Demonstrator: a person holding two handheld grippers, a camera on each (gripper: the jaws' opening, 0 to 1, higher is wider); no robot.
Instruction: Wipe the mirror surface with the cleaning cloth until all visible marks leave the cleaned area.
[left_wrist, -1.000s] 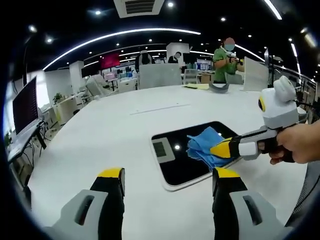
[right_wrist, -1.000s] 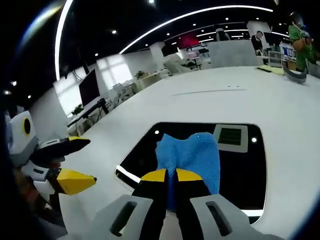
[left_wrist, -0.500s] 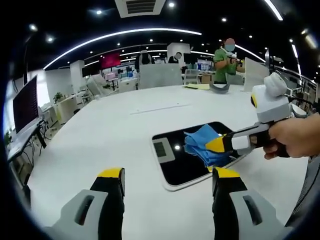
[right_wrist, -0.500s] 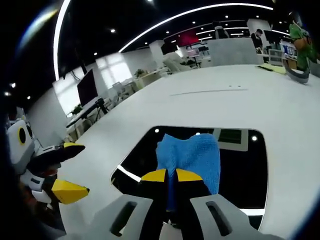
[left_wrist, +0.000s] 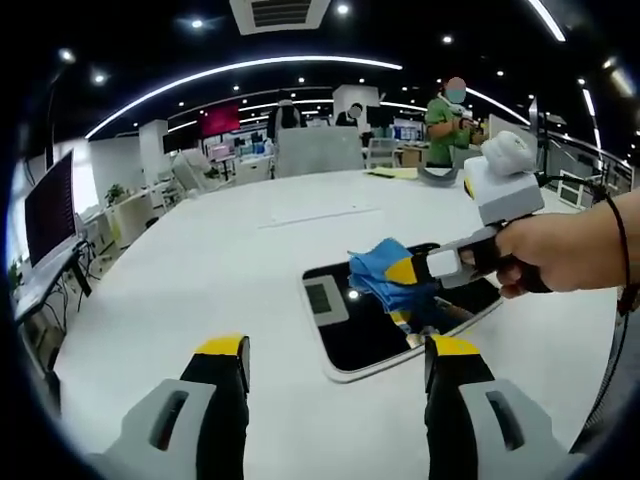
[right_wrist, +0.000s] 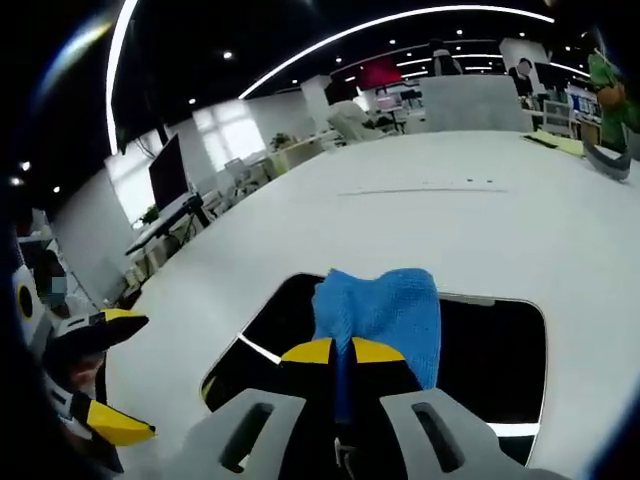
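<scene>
A wide white counter (left_wrist: 220, 260) stands in an open office under ceiling lights, with desks and monitors behind and a person standing at its far side.

The right gripper (right_wrist: 342, 352) has its yellow-tipped jaws pressed together on a fold of the blue cleaning cloth (right_wrist: 385, 315), which fans out ahead of the tips over the dark glass. In the left gripper view the same gripper comes in from the right, held in a hand (left_wrist: 560, 255), with the bunched cloth lying on the far half of the mirror (left_wrist: 370, 335). The mirror is a dark rounded rectangle with a pale edge, lying flat on the counter; a small grey square patch (left_wrist: 322, 298) sits near its left end.

The left gripper (left_wrist: 335, 350) hangs above bare counter near the mirror's near edge, its jaws wide apart and holding nothing.

The step in hand looks like a wiping stroke across the glass. To do it well, the cloth should stay flat and pressed down, with overlapping passes running edge to edge, including the near half and corners. The free gripper could steady the mirror's rim if it slides. Whether marks remain cannot be told against the reflections.
</scene>
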